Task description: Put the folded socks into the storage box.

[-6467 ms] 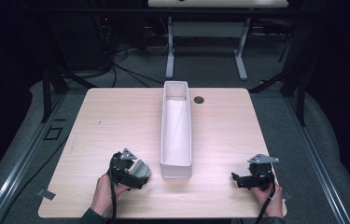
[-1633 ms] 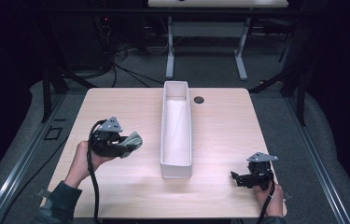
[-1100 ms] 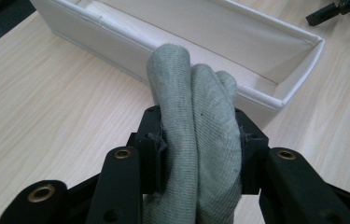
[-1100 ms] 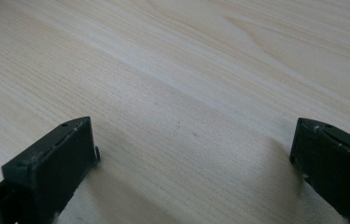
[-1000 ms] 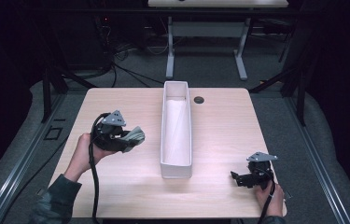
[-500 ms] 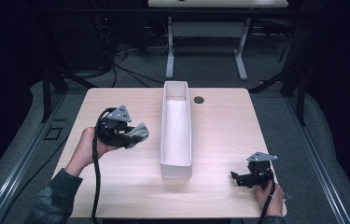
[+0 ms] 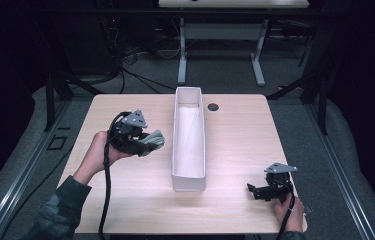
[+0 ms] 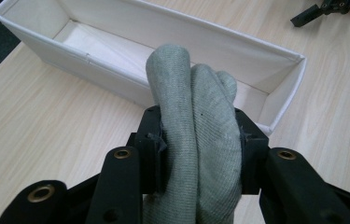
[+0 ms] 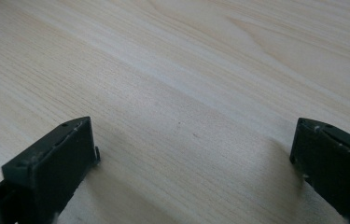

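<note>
A rolled grey-green cloth (image 8: 196, 140) is clamped between the jaws of my left gripper (image 8: 198, 147). In the high view that left gripper (image 7: 147, 142) is held above the table's left half, with the cloth (image 7: 153, 140) pointing toward the long white box (image 7: 190, 172) at the middle. The box (image 8: 275, 70) lies just beyond the cloth in the left gripper view, and its inside looks bare. My right gripper (image 7: 255, 190) rests low at the table's front right, its jaws spread wide over bare wood (image 9: 191, 126) with nothing between them.
A small dark round hole (image 7: 213, 107) sits in the tabletop behind the box's far right. The wooden table (image 7: 245, 145) has dark floor, cables and a desk frame (image 7: 220, 55) behind it.
My left gripper has carried the cloth from the front left, up and toward the box. The right gripper has stayed in place.
</note>
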A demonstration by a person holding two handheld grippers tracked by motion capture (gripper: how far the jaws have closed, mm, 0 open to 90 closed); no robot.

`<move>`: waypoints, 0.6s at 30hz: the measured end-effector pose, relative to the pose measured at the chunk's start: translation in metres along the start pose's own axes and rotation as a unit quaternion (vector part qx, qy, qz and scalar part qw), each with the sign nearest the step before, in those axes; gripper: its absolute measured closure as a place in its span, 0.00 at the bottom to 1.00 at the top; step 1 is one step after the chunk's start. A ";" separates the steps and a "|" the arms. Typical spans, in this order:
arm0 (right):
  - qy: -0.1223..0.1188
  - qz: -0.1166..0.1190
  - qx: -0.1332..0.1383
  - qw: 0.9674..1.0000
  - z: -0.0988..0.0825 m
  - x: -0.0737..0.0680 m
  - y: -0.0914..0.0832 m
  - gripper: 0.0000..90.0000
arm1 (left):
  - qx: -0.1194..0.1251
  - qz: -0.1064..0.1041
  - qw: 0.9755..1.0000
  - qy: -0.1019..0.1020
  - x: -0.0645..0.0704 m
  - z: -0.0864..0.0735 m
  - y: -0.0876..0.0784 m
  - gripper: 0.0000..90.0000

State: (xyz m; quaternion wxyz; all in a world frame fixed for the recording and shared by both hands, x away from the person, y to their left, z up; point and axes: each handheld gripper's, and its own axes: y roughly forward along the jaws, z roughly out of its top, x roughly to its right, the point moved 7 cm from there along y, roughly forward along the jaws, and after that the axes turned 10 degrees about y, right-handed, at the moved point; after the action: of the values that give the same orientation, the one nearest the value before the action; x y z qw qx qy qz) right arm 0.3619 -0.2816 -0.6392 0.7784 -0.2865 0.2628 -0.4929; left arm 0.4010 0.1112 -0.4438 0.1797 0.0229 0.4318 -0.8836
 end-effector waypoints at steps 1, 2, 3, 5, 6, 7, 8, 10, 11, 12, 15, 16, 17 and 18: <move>0.000 0.000 0.000 1.000 0.000 0.000 0.000 0.00 | 0.000 -0.001 1.000 0.002 0.000 0.002 0.000 0.69; 0.000 0.000 0.000 1.000 0.000 0.000 0.000 0.00 | -0.001 -0.002 1.000 0.002 0.000 0.003 0.001 0.69; 0.000 0.000 0.000 1.000 0.000 0.000 0.000 0.00 | -0.002 -0.003 1.000 0.005 0.000 0.004 0.001 0.69; 0.000 0.000 0.000 1.000 0.000 0.000 0.000 0.00 | -0.003 -0.005 1.000 0.007 0.000 0.007 0.003 0.69; 0.000 0.000 0.000 1.000 0.000 0.000 0.000 0.00 | -0.005 -0.009 1.000 0.011 0.000 0.009 0.004 0.69; -0.001 0.000 0.000 1.000 0.000 0.000 0.000 0.00 | -0.007 -0.011 1.000 0.014 0.001 0.010 0.005 0.69; 0.000 0.000 0.000 1.000 0.000 0.000 0.000 0.00 | -0.006 -0.011 1.000 0.014 0.001 0.012 0.006 0.69; 0.000 0.001 0.000 1.000 0.000 0.000 0.000 0.00 | -0.007 -0.015 1.000 0.020 0.002 0.015 0.009 0.69; -0.001 0.000 0.000 1.000 0.000 0.000 0.000 0.00 | -0.008 -0.015 1.000 0.021 0.002 0.016 0.010 0.69; -0.001 0.000 0.000 1.000 0.000 0.000 0.000 0.00 | -0.011 -0.018 0.999 0.025 0.003 0.017 0.011 0.69; -0.002 0.001 0.000 1.000 0.000 0.000 0.000 0.00 | -0.012 -0.023 0.999 0.031 0.004 0.021 0.014 0.69; -0.002 0.001 0.000 1.000 0.000 0.000 0.000 0.00 | -0.010 -0.023 0.999 0.032 0.005 0.022 0.015 0.69; -0.001 0.001 0.000 1.000 0.000 0.000 0.000 0.00 | -0.011 -0.025 0.999 0.033 0.005 0.023 0.016 0.69; -0.002 0.002 0.000 1.000 0.000 0.000 0.000 0.00 | -0.014 -0.027 0.999 0.035 0.006 0.024 0.017 0.69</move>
State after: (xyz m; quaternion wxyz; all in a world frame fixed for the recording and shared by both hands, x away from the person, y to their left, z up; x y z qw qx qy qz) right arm 0.3621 -0.2817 -0.6391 0.7796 -0.2872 0.2620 -0.4910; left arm 0.4042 0.0812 -0.4432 0.1408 0.0398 0.4506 -0.8806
